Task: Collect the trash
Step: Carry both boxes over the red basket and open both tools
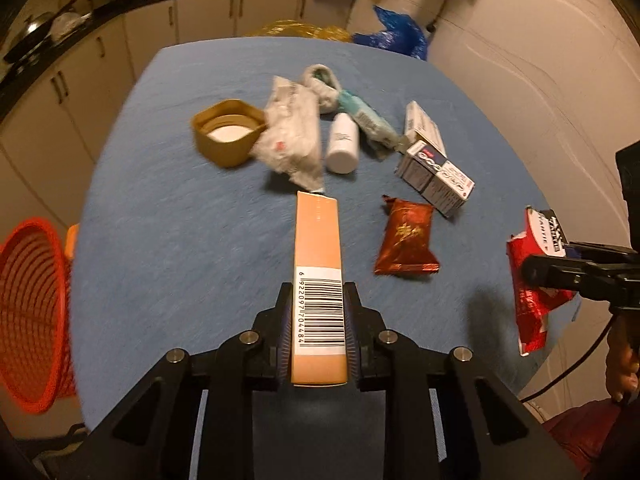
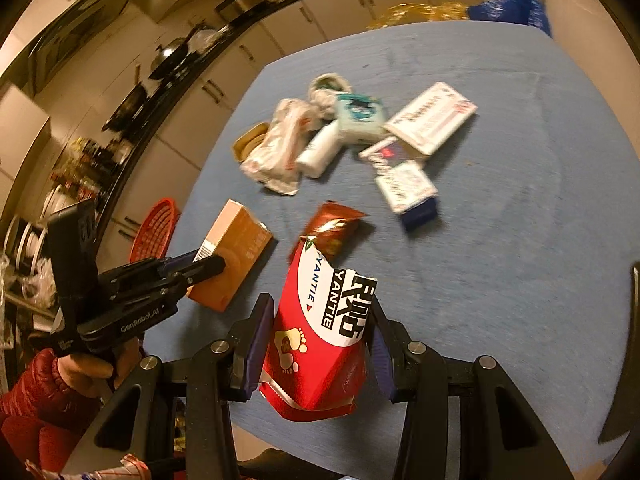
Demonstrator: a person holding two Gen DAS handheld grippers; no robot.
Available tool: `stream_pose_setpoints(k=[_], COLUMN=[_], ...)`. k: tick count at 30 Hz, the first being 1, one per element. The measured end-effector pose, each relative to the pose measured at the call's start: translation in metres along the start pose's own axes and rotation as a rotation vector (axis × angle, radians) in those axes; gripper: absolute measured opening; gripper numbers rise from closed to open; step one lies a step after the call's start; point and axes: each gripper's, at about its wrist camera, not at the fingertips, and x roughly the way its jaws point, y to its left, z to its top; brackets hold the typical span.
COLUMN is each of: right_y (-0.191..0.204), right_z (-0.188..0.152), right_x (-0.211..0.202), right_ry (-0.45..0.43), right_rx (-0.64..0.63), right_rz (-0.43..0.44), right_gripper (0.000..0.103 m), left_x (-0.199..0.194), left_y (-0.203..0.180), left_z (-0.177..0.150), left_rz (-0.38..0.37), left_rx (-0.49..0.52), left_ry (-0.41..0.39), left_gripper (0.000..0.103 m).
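My left gripper (image 1: 318, 300) is shut on a long orange box (image 1: 318, 276) with a barcode, held above the blue table (image 1: 168, 184). It also shows in the right wrist view (image 2: 232, 252). My right gripper (image 2: 320, 328) is shut on a torn red-and-white packet (image 2: 320, 340), seen at the right edge of the left wrist view (image 1: 534, 276). A red mesh basket (image 1: 28, 312) stands off the table's left side. A dark red sachet (image 1: 406, 240) lies on the table between the grippers.
Further back lie a gold lid (image 1: 226, 132), a crumpled clear wrapper (image 1: 292, 136), a white bottle (image 1: 342, 144), a teal tube (image 1: 368, 118) and white cartons (image 1: 434, 176). Kitchen cabinets (image 1: 120, 40) and a blue bag (image 1: 396, 34) stand behind the table.
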Motion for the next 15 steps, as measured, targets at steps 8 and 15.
stream_pose_setpoints(k=[8, 15], right_y=[0.039, 0.066], right_z=[0.009, 0.018], right_x=[0.026, 0.045], right_ry=[0.045, 0.075], right_rx=[-0.088, -0.153], right_rz=[0.039, 0.046], right_gripper=[0.049, 0.049], left_x=[-0.032, -0.058], left_y=[0.026, 0.049], left_z=[-0.013, -0.024], left_rz=[0.053, 0.091], left_rx=[-0.089, -0.151], left_ry=[-0.056, -0.1], left_gripper=[0.022, 0.022])
